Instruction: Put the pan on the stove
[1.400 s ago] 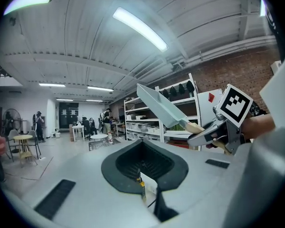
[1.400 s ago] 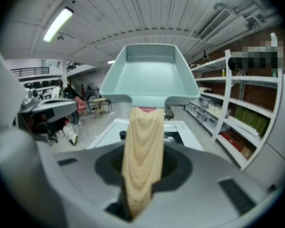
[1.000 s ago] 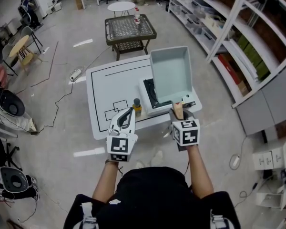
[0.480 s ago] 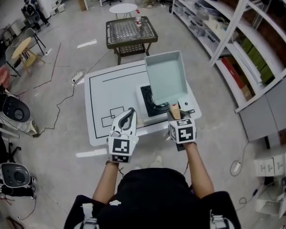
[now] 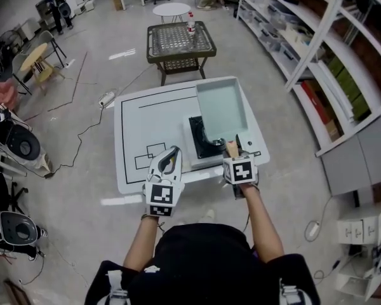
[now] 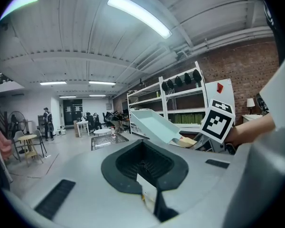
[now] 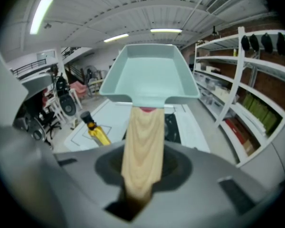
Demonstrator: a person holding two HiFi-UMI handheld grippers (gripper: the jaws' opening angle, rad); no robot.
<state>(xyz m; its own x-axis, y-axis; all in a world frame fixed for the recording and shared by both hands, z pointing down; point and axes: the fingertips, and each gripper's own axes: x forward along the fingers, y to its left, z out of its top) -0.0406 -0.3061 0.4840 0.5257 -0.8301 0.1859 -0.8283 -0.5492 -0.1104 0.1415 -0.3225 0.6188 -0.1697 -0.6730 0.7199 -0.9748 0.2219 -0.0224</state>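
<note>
A pale green square pan with a wooden handle hangs tilted over the black-topped stove on the white table. My right gripper is shut on the end of that handle. In the right gripper view the handle runs up from the right gripper to the pan, with the stove below it. My left gripper is held left of the stove, its fingers together and empty. The left gripper view shows the pan at its right.
A yellow oil bottle stands on the table left of the stove. Beyond the table are a wire-top low table and a round white table. Shelving runs along the right. Chairs and cables fill the floor at left.
The pan has come down and flattened over the stove, still held by the right gripper. The left gripper has stayed about where it was.
</note>
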